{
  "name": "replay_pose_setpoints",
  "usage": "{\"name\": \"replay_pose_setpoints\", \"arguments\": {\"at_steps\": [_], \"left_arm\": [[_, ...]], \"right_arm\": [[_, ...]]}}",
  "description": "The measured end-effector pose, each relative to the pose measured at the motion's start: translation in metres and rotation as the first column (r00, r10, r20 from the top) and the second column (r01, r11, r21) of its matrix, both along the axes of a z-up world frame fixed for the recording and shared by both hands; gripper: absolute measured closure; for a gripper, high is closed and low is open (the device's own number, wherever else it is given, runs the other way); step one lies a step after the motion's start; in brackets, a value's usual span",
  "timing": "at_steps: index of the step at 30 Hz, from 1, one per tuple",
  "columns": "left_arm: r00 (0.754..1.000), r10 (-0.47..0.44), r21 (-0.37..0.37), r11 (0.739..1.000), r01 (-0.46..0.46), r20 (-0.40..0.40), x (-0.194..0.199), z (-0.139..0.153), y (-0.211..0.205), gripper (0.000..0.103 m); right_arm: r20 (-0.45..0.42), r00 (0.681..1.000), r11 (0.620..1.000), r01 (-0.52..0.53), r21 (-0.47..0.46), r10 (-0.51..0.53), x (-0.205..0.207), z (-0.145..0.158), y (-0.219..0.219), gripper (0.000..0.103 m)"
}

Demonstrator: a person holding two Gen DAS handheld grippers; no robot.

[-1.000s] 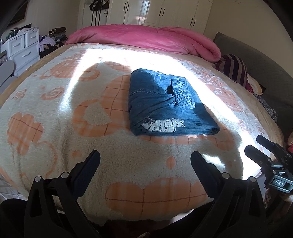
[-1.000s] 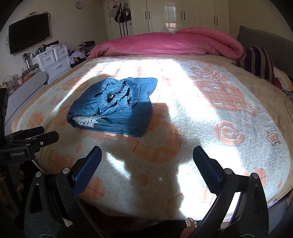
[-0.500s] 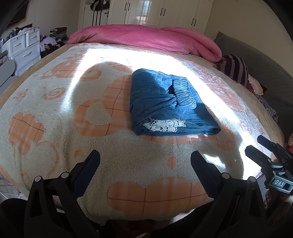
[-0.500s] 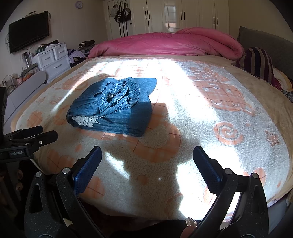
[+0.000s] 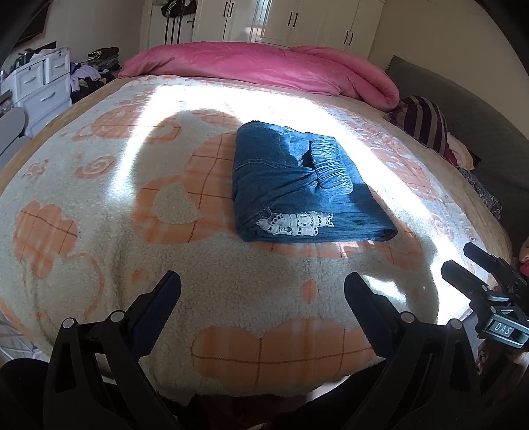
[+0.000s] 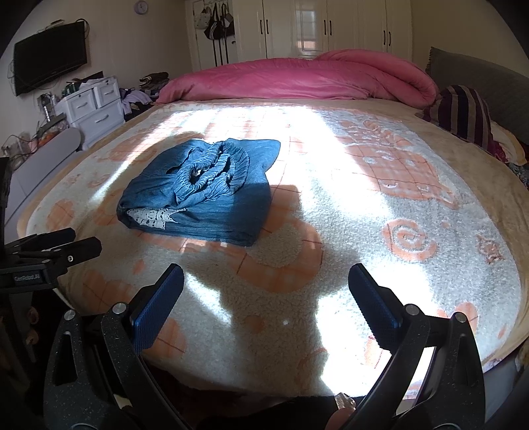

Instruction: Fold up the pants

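Note:
The blue denim pants (image 5: pixel 297 185) lie folded in a compact rectangle on the bed's white and orange fleece blanket (image 5: pixel 132 198), with white lace trim at the near edge and the gathered waistband on top. They also show in the right wrist view (image 6: pixel 205 195). My left gripper (image 5: pixel 263 287) is open and empty, held back over the bed's near edge, well short of the pants. My right gripper (image 6: pixel 266 281) is open and empty, also near the bed's front edge, to the right of the pants.
A pink duvet (image 5: pixel 264 69) is bunched along the far side of the bed. A striped pillow (image 6: pixel 459 112) lies at the right. White drawers (image 6: pixel 92 106) and a wall TV (image 6: pixel 49 63) stand at the left. Wardrobes (image 6: pixel 330 29) line the back wall.
Both grippers stay open and nearly still. The left wrist view has shifted very slightly; the pants have not moved.

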State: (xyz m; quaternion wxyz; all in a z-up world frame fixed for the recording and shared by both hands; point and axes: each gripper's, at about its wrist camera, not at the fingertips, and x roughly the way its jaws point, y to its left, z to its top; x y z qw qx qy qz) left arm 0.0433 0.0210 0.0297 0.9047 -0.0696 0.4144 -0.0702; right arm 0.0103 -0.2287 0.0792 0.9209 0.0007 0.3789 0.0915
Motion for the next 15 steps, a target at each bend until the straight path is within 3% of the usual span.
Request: {"name": "replay_pose_setpoints", "arguments": {"at_steps": [11,15], "left_arm": [[1.000,0.000,0.024,1.000,0.000,0.006,0.0007,0.0029,-0.0037,0.004],[0.998,0.057,0.098,0.994,-0.056,-0.015,0.0055,0.0018,0.0008,0.004]], "right_arm": [[0.001,1.000,1.000,0.004,-0.012,-0.004,-0.0001,-0.0005,0.0001,0.009],[-0.006,1.000,1.000,0.012,-0.011,-0.012,0.0028,-0.0008,-0.0039,0.009]]}}
